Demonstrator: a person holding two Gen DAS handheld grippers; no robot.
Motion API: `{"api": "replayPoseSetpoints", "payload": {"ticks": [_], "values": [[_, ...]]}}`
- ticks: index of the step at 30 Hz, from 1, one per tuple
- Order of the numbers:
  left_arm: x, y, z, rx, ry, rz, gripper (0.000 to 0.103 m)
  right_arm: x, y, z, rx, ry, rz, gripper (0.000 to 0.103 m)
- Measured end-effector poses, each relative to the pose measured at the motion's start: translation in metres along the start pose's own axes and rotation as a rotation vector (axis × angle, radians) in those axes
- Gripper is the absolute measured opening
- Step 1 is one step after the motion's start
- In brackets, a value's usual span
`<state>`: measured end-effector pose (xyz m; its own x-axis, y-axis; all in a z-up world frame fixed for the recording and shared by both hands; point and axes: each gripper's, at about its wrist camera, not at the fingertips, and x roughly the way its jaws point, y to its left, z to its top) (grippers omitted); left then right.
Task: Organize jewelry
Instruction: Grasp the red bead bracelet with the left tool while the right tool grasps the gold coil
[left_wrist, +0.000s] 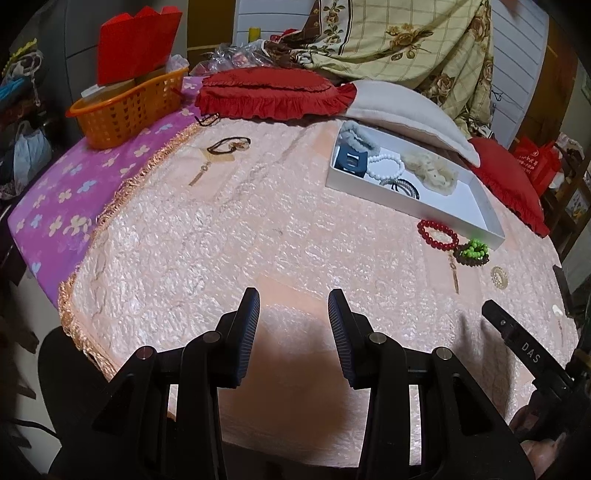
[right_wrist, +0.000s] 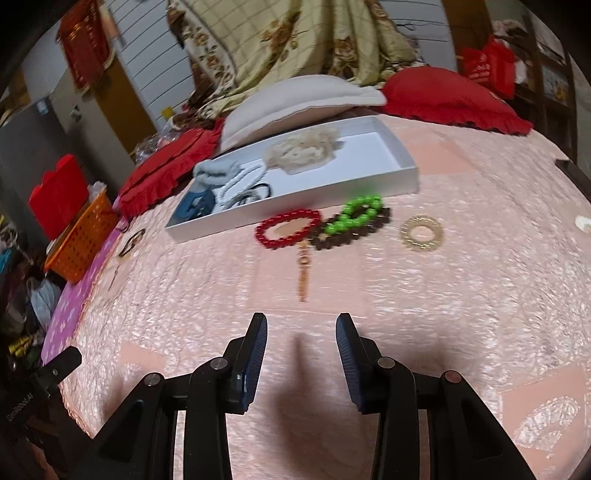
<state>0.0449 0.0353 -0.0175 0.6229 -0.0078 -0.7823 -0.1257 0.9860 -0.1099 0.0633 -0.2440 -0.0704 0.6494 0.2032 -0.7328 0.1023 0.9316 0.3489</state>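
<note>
A white tray (left_wrist: 484, 210) (right_wrist: 295, 214) lies on the pink bedspread and holds a blue claw clip (left_wrist: 351, 160), a white bead bracelet (left_wrist: 388, 166), dark hair ties (left_wrist: 404, 184) and a cream scrunchie (left_wrist: 432, 168). In front of the tray lie a red bead bracelet (right_wrist: 288, 229) (left_wrist: 437, 234), a green and brown bead bracelet (right_wrist: 352, 218) (left_wrist: 472, 253), a gold ring ornament (right_wrist: 421, 229) (left_wrist: 499, 276) and a gold tassel earring (right_wrist: 303, 275). At far left lie a dark cord bracelet (left_wrist: 229, 144) and a second gold earring (left_wrist: 199, 173). My left gripper (left_wrist: 293, 299) and right gripper (right_wrist: 301, 321) hover open and empty over the spread.
An orange basket (left_wrist: 129, 110) with a red box stands at the back left on a purple sheet (left_wrist: 74, 192). Red frilled cushions (left_wrist: 269, 94) (right_wrist: 454, 99), a cream pillow (left_wrist: 402, 110) and a floral quilt line the back. The other gripper's body (left_wrist: 524, 347) shows at right.
</note>
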Motion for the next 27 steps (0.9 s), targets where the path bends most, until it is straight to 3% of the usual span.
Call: {"api": "replayPoseSetpoints", "payload": {"ticks": [15, 18, 21, 27], "values": [[0.005, -0.024, -0.001, 0.066, 0.023, 0.009, 0.038, -0.012, -0.040, 0.000, 0.075, -0.031, 0.000, 0.037], [0.007, -0.025, 0.006, 0.083, 0.009, 0.007, 0.038, -0.019, -0.055, 0.007, 0.089, -0.043, -0.015, 0.037], [0.021, -0.029, 0.020, 0.100, 0.044, -0.011, 0.038, -0.020, -0.068, 0.014, 0.090, -0.036, -0.026, 0.037], [0.047, -0.061, 0.048, 0.162, 0.073, -0.075, 0.038, 0.000, -0.097, 0.038, 0.092, 0.011, -0.051, 0.037]]}}
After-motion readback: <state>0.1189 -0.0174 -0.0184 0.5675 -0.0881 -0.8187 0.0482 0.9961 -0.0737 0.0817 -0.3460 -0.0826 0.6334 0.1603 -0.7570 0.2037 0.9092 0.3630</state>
